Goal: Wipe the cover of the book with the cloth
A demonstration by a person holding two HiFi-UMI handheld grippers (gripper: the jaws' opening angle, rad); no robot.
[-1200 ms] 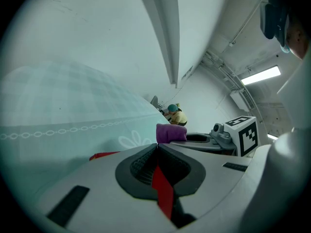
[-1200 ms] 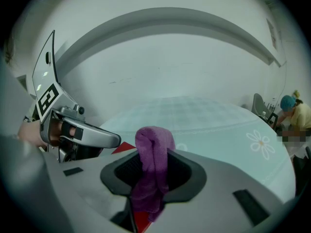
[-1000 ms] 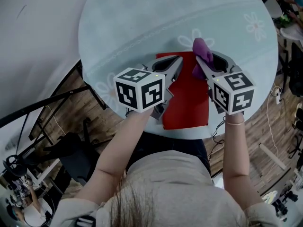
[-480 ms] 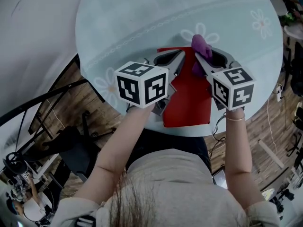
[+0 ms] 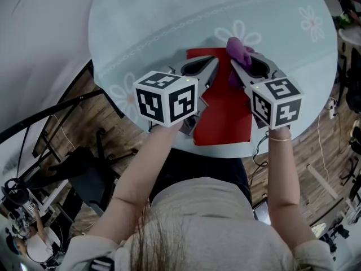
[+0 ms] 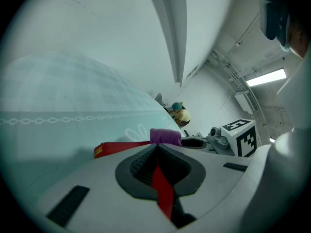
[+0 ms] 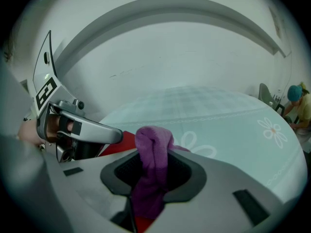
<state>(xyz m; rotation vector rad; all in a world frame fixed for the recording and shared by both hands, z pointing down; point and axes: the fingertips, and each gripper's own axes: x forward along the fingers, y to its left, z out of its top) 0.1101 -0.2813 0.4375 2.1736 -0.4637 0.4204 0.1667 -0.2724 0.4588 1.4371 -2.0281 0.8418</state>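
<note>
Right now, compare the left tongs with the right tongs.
The left tongs are shut with nothing gripped; the right tongs are shut on the purple cloth. The left tongs lie over the left edge of the red book, the right tongs over its far right corner. Both point forward.

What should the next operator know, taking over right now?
Left gripper: shut, empty, tip over the book's far left part, maybe steadying it.
Right gripper: shut on the cloth, at the book's far right corner.
Book lies flat at the table's near edge.
Done: cloth gripped and brought to the cover; wiped area can't be told.
Left: sweep the cloth across the cover.
</note>
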